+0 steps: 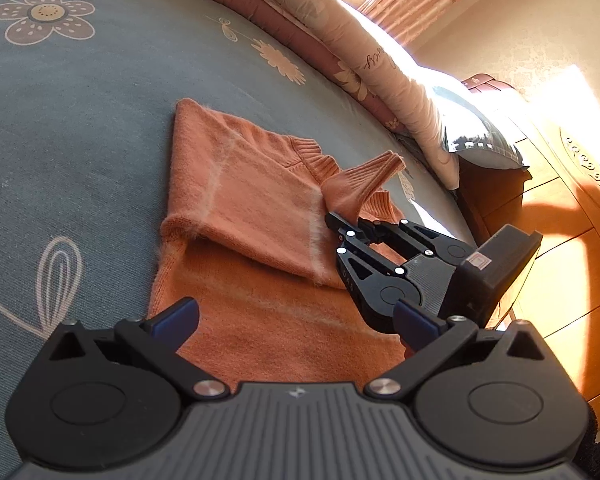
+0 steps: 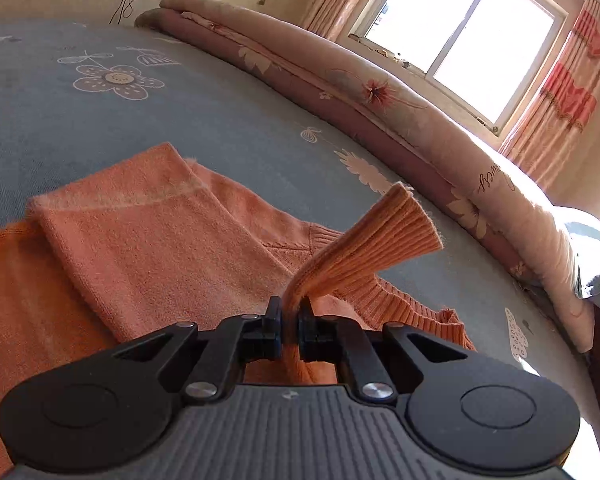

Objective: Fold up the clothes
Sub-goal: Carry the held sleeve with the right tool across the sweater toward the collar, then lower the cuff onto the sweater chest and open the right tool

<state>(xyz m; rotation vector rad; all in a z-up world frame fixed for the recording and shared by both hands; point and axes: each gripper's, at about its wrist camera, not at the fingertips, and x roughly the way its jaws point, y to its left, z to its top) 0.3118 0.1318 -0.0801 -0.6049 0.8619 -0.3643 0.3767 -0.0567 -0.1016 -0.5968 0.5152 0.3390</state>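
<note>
An orange knit sweater (image 1: pixel 236 208) lies partly folded on the blue-grey bed sheet (image 1: pixel 80 128), one side turned over its body. My right gripper (image 2: pixel 290 312) is shut on the sweater's sleeve just behind the ribbed cuff (image 2: pixel 388 232), which fans upward above the fingers. In the left wrist view the right gripper (image 1: pixel 350 220) hovers over the sweater's right part, cuff (image 1: pixel 364 178) sticking out beyond it. My left gripper (image 1: pixel 296 320) stands open above the sweater's near edge, nothing between its blue pads (image 1: pixel 178 318).
A rolled floral quilt (image 2: pixel 380 112) runs along the bed's far side. A pillow (image 1: pixel 476 132) lies at its end. A window with pink curtains (image 2: pixel 572 92) is behind. Wooden floor (image 1: pixel 572 240) lies right of the bed edge.
</note>
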